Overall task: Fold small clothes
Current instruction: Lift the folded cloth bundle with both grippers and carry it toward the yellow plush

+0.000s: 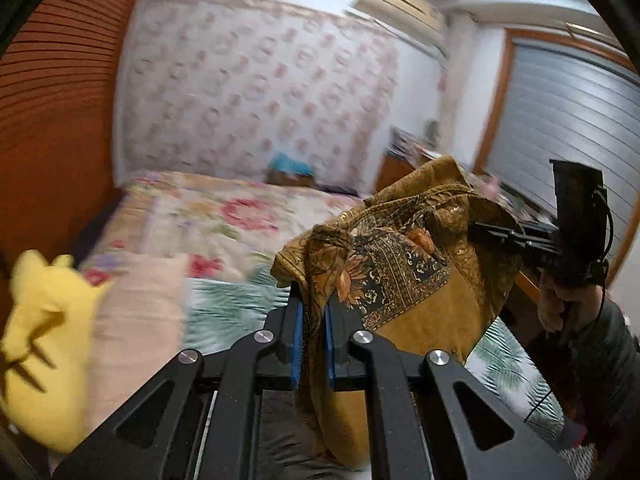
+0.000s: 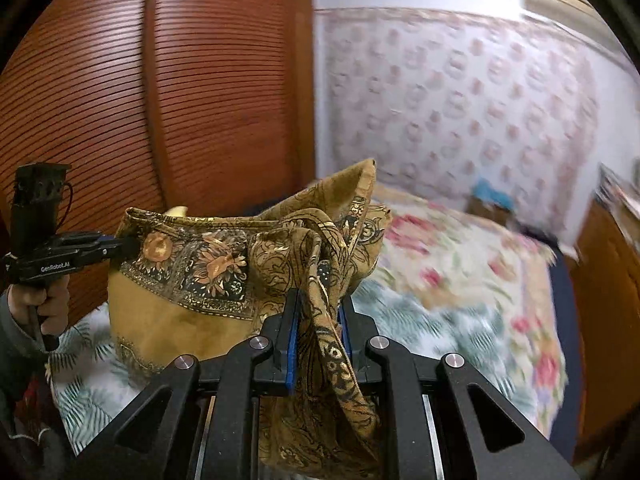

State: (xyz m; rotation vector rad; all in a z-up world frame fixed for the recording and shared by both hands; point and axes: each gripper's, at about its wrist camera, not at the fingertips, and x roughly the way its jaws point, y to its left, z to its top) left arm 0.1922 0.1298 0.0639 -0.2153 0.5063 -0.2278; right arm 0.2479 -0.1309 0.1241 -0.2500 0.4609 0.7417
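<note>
A bed [image 1: 224, 216] with a floral quilt fills the room below pink-patterned wallpaper [image 2: 460, 92]. Above it, the left gripper [image 1: 313, 312] clamps one bunched edge of a mustard paisley cloth [image 1: 404, 272] and the right gripper [image 2: 318, 316] clamps another, so the cloth hangs slack between them. A yellow plush toy [image 1: 36, 344] lies left of the left gripper.

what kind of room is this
Most likely a home bedroom: a bed with a floral quilt, patterned wallpaper behind it, a wall air conditioner, and a slatted wooden wardrobe.
</note>
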